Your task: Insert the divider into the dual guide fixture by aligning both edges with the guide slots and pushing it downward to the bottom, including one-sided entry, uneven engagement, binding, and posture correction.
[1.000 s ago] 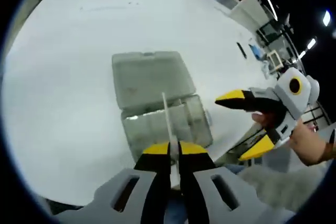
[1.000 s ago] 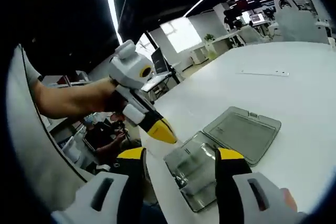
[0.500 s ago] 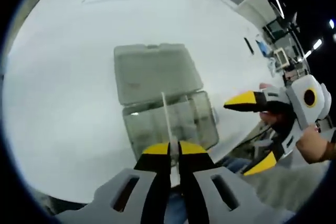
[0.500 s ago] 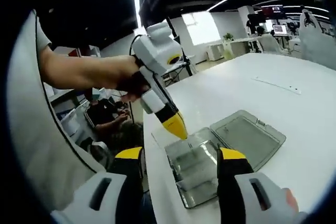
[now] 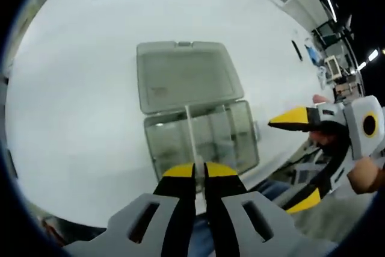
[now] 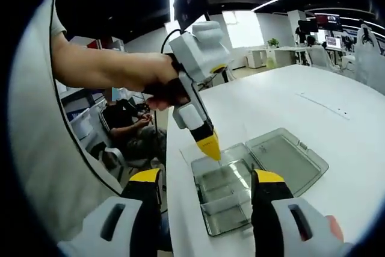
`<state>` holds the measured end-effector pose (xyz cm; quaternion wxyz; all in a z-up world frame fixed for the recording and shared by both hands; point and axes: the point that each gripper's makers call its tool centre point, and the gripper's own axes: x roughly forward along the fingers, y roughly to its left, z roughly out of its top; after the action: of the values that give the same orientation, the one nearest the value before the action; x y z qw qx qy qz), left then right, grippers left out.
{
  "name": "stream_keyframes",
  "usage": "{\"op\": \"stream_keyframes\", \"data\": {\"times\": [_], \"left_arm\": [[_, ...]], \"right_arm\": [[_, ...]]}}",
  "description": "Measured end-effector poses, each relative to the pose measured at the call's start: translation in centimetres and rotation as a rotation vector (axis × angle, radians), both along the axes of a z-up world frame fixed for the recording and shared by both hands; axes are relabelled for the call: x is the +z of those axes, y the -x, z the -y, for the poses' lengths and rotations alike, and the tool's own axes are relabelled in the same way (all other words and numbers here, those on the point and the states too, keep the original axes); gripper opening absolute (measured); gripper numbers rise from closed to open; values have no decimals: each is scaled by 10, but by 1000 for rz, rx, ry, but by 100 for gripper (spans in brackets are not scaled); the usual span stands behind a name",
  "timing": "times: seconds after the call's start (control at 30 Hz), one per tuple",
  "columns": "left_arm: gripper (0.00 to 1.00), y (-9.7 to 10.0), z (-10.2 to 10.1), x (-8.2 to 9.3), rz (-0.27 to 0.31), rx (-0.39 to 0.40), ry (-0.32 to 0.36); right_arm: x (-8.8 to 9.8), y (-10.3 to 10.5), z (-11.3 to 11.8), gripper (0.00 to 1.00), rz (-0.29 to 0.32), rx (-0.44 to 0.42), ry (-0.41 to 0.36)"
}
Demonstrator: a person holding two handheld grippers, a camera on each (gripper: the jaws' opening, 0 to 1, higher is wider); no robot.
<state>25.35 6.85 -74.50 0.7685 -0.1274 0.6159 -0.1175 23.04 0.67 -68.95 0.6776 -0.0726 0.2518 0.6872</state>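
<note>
A clear plastic box lies on the white table (image 5: 72, 88) with its lid (image 5: 185, 75) folded open beyond its compartment tray (image 5: 222, 139). My left gripper (image 5: 200, 170) is shut on a thin clear divider (image 5: 190, 133), which stands edge-on above the middle of the tray. In the right gripper view the left gripper (image 6: 210, 147) points down at the tray's (image 6: 225, 194) near-left corner, with the divider (image 6: 195, 153) at its yellow tip. My right gripper (image 6: 207, 179) is open and holds nothing; it hovers off the table's edge, to the right of the tray (image 5: 298, 157).
A thin strip (image 6: 322, 103) lies far out on the table. A dark pen-like object (image 5: 296, 49) sits near the right edge. Seated people (image 6: 129, 130) and desks lie beyond the table edge. A person's arm (image 6: 102, 70) holds the left gripper.
The left gripper, with the divider, has come in closer over the tray. The right gripper has drifted to the right and lower in the left gripper view, still open.
</note>
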Motion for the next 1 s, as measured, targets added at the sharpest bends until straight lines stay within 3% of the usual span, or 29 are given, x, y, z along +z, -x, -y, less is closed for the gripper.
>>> {"op": "stream_keyframes", "data": {"times": [1.0], "left_arm": [[1, -3, 3, -14, -31, 39, -22]], "right_arm": [[-9, 3, 9, 63, 100, 24, 64]]}}
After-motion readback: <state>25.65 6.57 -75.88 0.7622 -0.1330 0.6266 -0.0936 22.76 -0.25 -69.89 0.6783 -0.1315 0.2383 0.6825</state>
